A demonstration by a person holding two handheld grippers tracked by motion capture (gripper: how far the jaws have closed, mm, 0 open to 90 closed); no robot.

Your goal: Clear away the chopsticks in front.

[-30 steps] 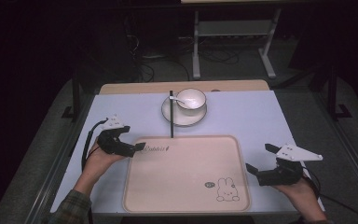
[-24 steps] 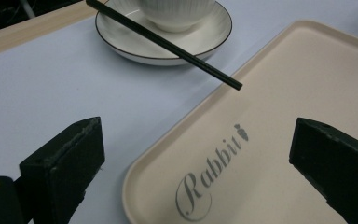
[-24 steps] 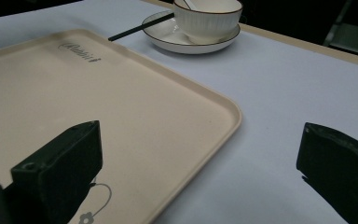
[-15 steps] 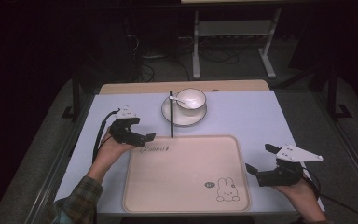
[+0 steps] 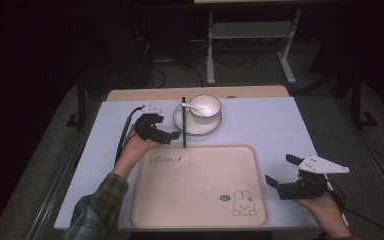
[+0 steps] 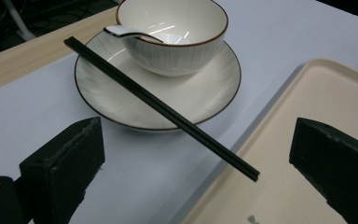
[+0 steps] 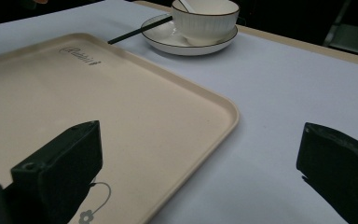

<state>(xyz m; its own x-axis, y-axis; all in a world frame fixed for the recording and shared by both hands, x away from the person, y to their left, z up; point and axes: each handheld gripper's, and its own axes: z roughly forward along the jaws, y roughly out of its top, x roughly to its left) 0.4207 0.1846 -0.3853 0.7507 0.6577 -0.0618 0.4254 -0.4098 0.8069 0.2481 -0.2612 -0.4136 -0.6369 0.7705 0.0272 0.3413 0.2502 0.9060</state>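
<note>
— Chopsticks (image 6: 161, 106): how are they placed against the left gripper (image 5: 174, 135)?

— Its jaws are spread wide and nothing is held; the black sticks are seen between them in the left gripper view, resting on the saucer (image 6: 205, 88) rim, the near end reaching over the tray (image 6: 307, 93) edge.

— And further out?

— A bowl (image 5: 204, 105) with a spoon (image 6: 128, 31) is seen above centre of the high view. At lower right, the right gripper (image 5: 281, 176) is held agape beside the tray on the table (image 5: 280, 125).
</note>
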